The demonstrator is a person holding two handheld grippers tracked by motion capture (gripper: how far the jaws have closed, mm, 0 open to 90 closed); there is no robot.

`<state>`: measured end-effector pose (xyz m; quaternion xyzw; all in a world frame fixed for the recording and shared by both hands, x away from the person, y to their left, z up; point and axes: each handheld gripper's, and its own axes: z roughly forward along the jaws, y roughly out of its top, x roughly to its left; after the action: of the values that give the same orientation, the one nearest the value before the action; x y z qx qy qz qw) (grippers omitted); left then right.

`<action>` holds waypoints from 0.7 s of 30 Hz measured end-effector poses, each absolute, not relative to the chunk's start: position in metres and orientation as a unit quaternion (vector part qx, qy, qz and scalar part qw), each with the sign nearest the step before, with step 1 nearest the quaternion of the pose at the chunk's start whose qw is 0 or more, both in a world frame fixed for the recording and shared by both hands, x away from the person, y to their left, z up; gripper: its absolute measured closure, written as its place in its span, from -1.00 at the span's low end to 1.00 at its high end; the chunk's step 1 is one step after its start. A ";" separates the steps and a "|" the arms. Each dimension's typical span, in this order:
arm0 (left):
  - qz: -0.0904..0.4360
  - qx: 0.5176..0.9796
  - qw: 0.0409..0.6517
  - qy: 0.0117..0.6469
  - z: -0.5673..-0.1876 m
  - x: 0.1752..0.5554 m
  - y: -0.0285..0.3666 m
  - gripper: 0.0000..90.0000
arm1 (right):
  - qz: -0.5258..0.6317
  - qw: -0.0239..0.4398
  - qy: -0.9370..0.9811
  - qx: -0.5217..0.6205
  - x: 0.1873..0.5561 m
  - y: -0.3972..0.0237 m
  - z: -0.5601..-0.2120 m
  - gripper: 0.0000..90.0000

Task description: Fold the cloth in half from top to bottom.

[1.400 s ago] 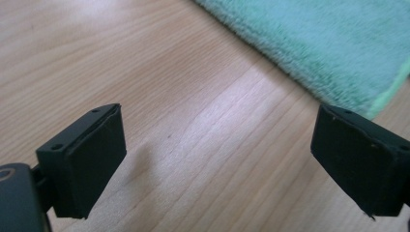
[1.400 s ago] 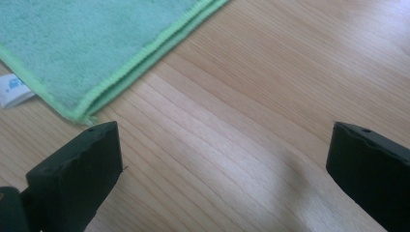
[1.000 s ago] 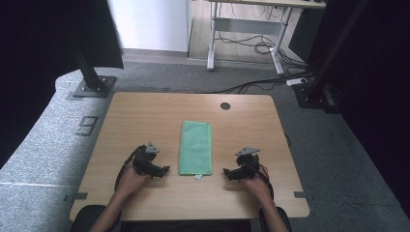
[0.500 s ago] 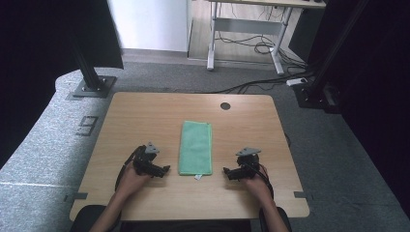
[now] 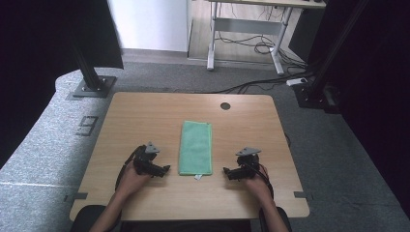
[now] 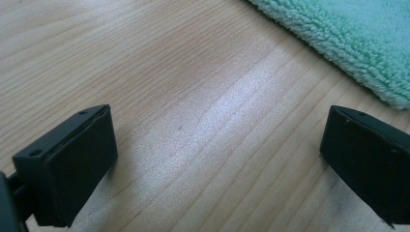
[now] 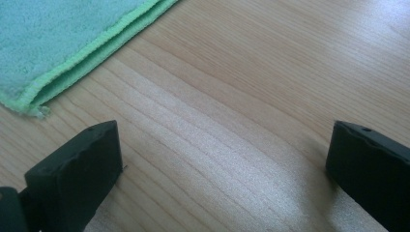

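Observation:
A folded green towel [image 5: 196, 147] lies flat in the middle of the wooden table [image 5: 145, 116], its long side running away from me. My left gripper [image 5: 164, 169] rests on the table just left of the towel's near corner, jaws open and empty. In the left gripper view the towel's fluffy edge [image 6: 348, 43] lies at the upper right, beyond the jaws. My right gripper [image 5: 226, 172] sits on the table right of the towel, open and empty too. The right gripper view has the towel's stitched corner [image 7: 63, 43] at the upper left.
A round cable hole [image 5: 225, 106] marks the table's far edge. Black stands [image 5: 92, 77] flank the table on grey carpet, with a desk frame and cables [image 5: 251, 43] behind. Bare wood lies on both sides of the towel.

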<state>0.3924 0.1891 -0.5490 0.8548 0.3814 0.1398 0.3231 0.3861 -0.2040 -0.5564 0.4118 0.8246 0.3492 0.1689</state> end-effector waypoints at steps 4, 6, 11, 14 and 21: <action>0.139 0.855 0.322 0.383 -0.549 0.393 0.189 -1.00 | 0.349 0.169 0.824 0.412 0.386 -0.204 -0.556 -1.00; 0.139 0.855 0.319 0.385 -0.548 0.394 0.188 -1.00 | 0.349 0.169 0.823 0.415 0.386 -0.204 -0.556 -1.00; 0.143 0.851 0.325 0.387 -0.544 0.399 0.185 -1.00 | 0.345 0.167 0.824 0.418 0.386 -0.202 -0.555 -1.00; 0.143 0.848 0.335 0.386 -0.539 0.401 0.183 -1.00 | 0.347 0.164 0.824 0.417 0.385 -0.199 -0.554 -1.00; 0.152 0.846 0.340 0.381 -0.533 0.409 0.172 -1.00 | 0.354 0.160 0.826 0.410 0.383 -0.187 -0.549 -1.00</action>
<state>0.4094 0.1719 -0.5326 0.8463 0.3807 0.1519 0.3403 0.3833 -0.1867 -0.5486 0.4096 0.8256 0.3537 0.1598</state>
